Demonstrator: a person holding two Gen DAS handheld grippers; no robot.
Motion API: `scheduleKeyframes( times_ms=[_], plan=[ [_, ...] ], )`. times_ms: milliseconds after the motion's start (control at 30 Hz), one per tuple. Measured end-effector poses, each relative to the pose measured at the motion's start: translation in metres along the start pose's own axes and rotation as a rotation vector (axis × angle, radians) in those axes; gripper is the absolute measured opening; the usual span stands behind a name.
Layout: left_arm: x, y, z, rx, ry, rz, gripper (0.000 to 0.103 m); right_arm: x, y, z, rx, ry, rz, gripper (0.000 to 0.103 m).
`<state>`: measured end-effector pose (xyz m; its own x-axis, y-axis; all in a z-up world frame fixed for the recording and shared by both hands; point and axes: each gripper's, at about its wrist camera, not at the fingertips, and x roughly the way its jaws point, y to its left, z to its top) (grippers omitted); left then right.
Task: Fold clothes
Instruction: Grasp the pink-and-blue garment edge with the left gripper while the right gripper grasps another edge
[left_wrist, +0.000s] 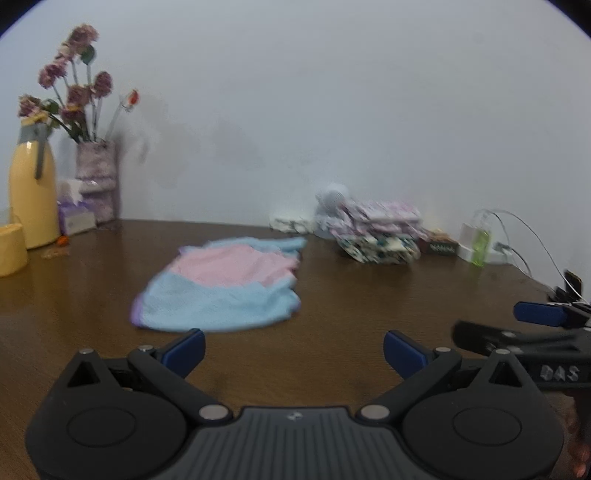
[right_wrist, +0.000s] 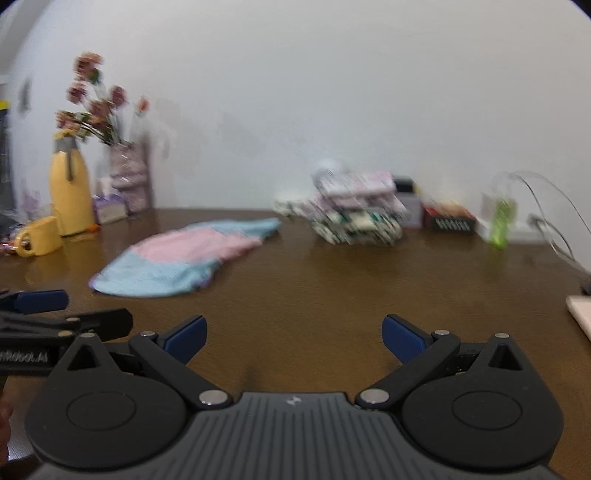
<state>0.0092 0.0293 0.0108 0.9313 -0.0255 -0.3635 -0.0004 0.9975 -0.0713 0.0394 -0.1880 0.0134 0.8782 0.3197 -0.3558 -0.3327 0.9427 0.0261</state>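
Low over the near edge of the dark brown wooden table (left_wrist: 332, 288), the left claw (left_wrist: 293, 349) hangs with its blue-padded fingers spread wide and nothing between them, and the right claw (right_wrist: 293, 338) beside it is spread and empty in the same way; each shows at the edge of the other's view, so the two sit close together, side by side. Both point toward the pink and light-blue knitted garment (left_wrist: 221, 284), which lies flat on the table just ahead of the left claw and further off to the left of the right one. It looks laid out, possibly already partly folded, though blur hides its edges; the open, level claws suggest either an approach to its near hem or a pause clear of it. Beyond the garment, near the wall, a stack of folded patterned clothes (left_wrist: 376, 236) sits well apart from it, probably the finished pile. At the far left stand a yellow flask with a grey top (left_wrist: 31, 192), a yellow mug (right_wrist: 40, 236) and a vase of dried pink flowers (left_wrist: 98, 181); at the right, a green bottle (left_wrist: 480, 247) and loose white cables (left_wrist: 532, 236). Nothing lies between the claws and the garment, so the reach seems unobstructed.
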Motion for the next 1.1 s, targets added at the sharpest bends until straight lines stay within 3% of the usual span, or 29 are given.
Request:
scheduleKeyframes(
  times_ms=[133, 333, 533, 700, 867, 967, 1033, 1100],
  plan=[
    [0.014, 0.034, 0.025, -0.033, 0.010, 0.058, 0.103, 0.017, 0.012, 0.020, -0.110, -0.046, 0.047, 0.103],
    [0.064, 0.089, 0.051, -0.087, 0.134, 0.137, 0.101, 0.078, 0.039, 0.069, -0.138, 0.004, 0.146, 0.103],
    [0.120, 0.125, 0.058, -0.062, 0.232, 0.133, 0.092, 0.179, 0.088, 0.115, -0.192, 0.099, 0.174, 0.102],
    [0.154, 0.136, 0.054, -0.038, 0.311, 0.078, 0.075, 0.270, 0.119, 0.135, -0.210, 0.225, 0.233, 0.079],
    [0.166, 0.141, 0.053, -0.018, 0.343, 0.052, 0.062, 0.342, 0.132, 0.146, -0.170, 0.328, 0.288, 0.078],
    [0.169, 0.142, 0.055, -0.007, 0.344, 0.028, 0.044, 0.371, 0.141, 0.146, -0.150, 0.399, 0.314, 0.059],
    [0.171, 0.141, 0.056, 0.007, 0.346, 0.015, 0.032, 0.385, 0.144, 0.142, -0.127, 0.471, 0.324, 0.029],
    [0.173, 0.140, 0.057, 0.017, 0.348, 0.002, 0.017, 0.389, 0.147, 0.139, -0.107, 0.498, 0.318, 0.013]
  ],
)
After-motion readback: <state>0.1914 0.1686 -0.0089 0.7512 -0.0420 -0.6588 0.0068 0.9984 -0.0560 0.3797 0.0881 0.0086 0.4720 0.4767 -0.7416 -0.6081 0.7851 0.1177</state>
